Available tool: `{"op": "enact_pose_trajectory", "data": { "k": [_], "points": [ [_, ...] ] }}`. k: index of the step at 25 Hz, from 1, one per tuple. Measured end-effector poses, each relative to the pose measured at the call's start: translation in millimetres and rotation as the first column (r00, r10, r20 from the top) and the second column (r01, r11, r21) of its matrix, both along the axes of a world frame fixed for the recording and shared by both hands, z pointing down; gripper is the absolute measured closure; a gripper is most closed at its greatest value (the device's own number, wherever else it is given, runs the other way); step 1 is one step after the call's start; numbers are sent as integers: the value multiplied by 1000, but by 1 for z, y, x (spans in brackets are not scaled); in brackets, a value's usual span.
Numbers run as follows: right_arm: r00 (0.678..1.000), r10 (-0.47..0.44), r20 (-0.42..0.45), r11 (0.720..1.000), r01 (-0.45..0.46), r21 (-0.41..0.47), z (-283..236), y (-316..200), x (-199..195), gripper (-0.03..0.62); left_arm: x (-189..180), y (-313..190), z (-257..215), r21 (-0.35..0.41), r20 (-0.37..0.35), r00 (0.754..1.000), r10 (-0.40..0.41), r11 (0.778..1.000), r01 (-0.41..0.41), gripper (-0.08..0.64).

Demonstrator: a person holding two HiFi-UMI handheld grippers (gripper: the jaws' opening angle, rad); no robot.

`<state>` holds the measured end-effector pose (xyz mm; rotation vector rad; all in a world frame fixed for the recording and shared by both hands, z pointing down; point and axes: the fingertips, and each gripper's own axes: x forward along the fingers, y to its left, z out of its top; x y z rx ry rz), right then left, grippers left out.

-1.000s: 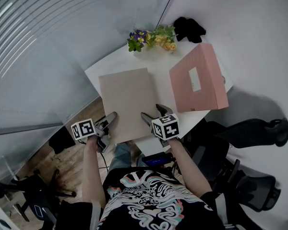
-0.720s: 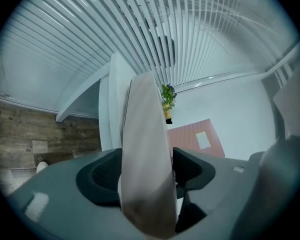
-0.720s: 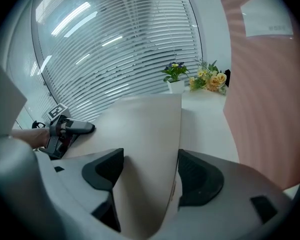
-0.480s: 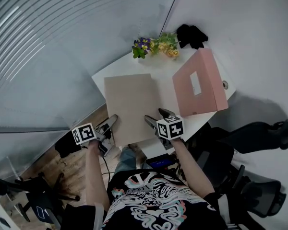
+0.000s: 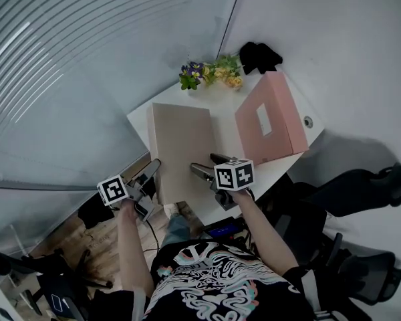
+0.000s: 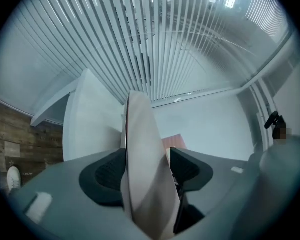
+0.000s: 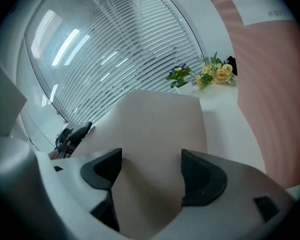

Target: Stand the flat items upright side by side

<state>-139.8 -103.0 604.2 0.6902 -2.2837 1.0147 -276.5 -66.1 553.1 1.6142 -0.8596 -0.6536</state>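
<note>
The beige board [image 5: 184,146] lies along the table's [image 5: 224,116] left half, its near end sticking out past the table's near edge. It looks lifted off the flat, but how steeply I cannot tell.

The left gripper [image 5: 150,172] is at the table's near left corner. Its jaws are closing on the board's left edge; in the left gripper view the board shows edge-on and fills the gap, with a pad [image 6: 107,171] against each face.

The right gripper [image 5: 208,166] is at the table's near edge, over the board's near right part. Its jaws are wide and opening, with the board between the pads [image 7: 202,176].

A pink box [image 5: 271,122] with a white label stands tilted on the table's right half, well apart from the board. Flowers [image 5: 210,69] sit at the table's far edge, and a black thing [image 5: 257,55] lies at its far right corner.
</note>
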Motion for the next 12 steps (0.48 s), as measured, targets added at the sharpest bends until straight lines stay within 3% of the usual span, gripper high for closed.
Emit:
{"op": "enact_pose_trajectory", "data": {
  "k": [12],
  "points": [
    [972, -52, 229, 998, 61, -33, -65, 11, -42, 230, 26, -11, -30, 63, -29, 999, 45, 997, -43, 308]
  ]
}}
